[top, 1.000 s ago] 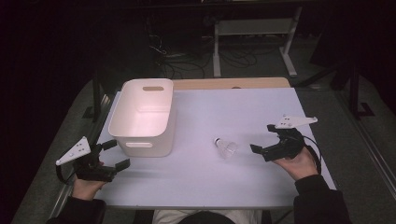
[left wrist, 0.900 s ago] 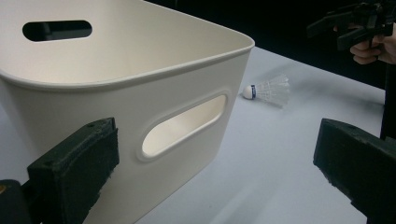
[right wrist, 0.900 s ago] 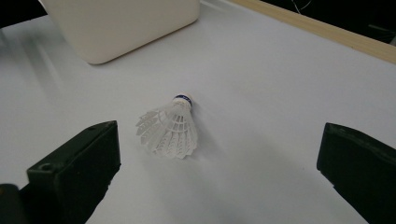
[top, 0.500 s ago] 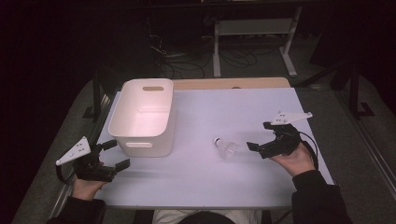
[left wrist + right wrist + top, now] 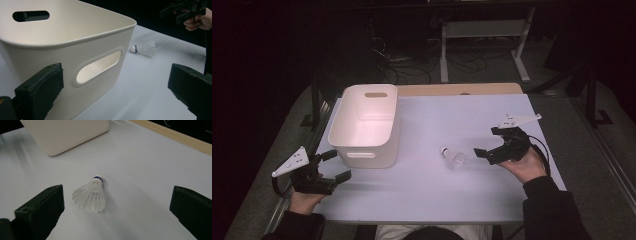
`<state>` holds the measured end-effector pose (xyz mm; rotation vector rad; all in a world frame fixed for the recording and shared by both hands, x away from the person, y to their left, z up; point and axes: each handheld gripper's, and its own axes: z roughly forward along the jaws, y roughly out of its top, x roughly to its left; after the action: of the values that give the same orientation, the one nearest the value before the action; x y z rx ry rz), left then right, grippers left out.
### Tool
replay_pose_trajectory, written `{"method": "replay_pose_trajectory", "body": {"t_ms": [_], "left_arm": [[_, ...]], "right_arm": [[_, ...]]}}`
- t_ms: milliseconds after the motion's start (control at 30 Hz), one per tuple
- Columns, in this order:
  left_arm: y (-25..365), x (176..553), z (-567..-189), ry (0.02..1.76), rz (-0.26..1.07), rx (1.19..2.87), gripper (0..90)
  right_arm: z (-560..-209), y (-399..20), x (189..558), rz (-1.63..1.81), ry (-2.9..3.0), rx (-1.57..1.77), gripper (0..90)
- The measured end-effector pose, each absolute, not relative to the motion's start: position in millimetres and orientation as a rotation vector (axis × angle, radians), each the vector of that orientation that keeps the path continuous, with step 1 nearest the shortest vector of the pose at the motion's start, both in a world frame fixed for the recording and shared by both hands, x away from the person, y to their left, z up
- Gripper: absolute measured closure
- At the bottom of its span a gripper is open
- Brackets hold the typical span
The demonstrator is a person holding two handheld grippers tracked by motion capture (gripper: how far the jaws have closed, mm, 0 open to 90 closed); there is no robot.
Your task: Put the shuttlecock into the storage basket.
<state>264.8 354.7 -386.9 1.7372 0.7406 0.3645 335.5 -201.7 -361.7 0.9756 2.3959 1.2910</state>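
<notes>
Shuttlecock (image 5: 453, 158): lies on its side on the white table (image 5: 472, 120), right of the bin (image 5: 367, 125) — not touching it.
Right gripper (image 5: 492, 145): jaws wide apart, just right of the shuttlecock, holding nothing.
Left gripper (image 5: 332, 167): jaws apart, empty — near the bin's front corner.

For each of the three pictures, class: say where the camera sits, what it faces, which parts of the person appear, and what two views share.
High view: above the person's side, looking down on the table; both forearms, left gripper and right gripper show.
Left gripper view: rides the left gripper, facing the white bin; its open jaws show.
Right gripper view: rides the right gripper, facing the shuttlecock; its open jaws show.
Shared: both gripper views show the shuttlecock and bin.
</notes>
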Motion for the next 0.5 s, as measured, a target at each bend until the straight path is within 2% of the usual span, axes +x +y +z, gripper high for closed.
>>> {"method": "replay_pose_trajectory", "body": {"t_ms": [500], "left_arm": [[355, 265, -387, 0.74, 0.365, 1.737, 0.0]], "right_arm": [[-359, -193, 348, 1.254, 2.441, 0.968, 0.0]]}}
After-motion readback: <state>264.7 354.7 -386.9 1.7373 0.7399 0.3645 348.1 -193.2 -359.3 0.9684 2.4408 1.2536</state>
